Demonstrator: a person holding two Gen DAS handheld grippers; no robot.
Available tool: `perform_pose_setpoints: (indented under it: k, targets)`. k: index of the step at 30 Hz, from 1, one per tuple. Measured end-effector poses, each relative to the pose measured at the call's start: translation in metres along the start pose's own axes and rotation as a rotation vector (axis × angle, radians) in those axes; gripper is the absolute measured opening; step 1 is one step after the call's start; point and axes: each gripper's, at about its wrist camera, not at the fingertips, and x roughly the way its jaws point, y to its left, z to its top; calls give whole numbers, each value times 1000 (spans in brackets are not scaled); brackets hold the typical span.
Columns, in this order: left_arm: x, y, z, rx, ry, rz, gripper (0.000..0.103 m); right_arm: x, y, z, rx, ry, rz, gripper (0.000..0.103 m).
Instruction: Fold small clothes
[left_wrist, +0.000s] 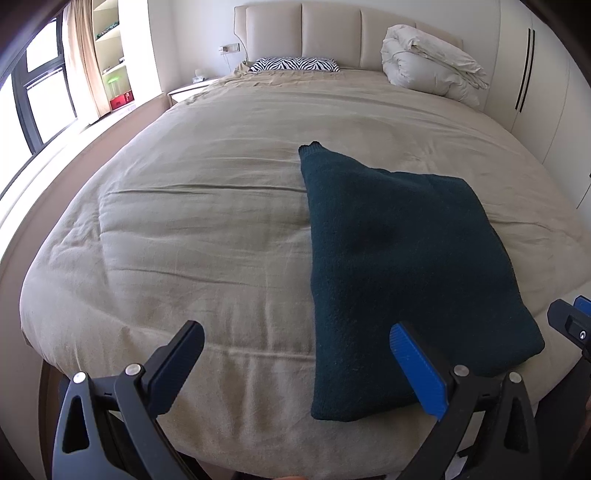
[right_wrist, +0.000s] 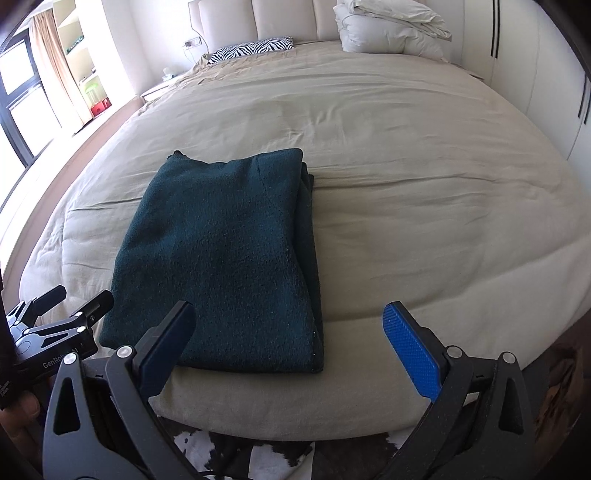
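Observation:
A dark green knit garment (left_wrist: 399, 266) lies folded into a long rectangle near the foot of the beige bed (left_wrist: 207, 229); it also shows in the right wrist view (right_wrist: 225, 258). My left gripper (left_wrist: 295, 347) is open and empty, just short of the garment's near left corner. My right gripper (right_wrist: 288, 325) is open and empty, over the garment's near right corner. The left gripper shows at the left edge of the right wrist view (right_wrist: 70, 299), and the right gripper shows at the right edge of the left wrist view (left_wrist: 572, 325).
A zebra-print pillow (left_wrist: 295, 64) and a bundled white duvet (left_wrist: 432, 59) lie at the padded headboard (left_wrist: 332, 33). A window (left_wrist: 33, 85) and shelves stand to the left, wardrobe doors (left_wrist: 535, 74) to the right. A cowhide rug (right_wrist: 236, 458) lies below the bed's foot.

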Motion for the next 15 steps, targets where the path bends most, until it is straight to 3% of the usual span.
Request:
perform_pose_setpoints:
  k: [15]
  targets:
    - [3,1,-1,0,17,-8,103,3,1,0,2,8,-1,103]
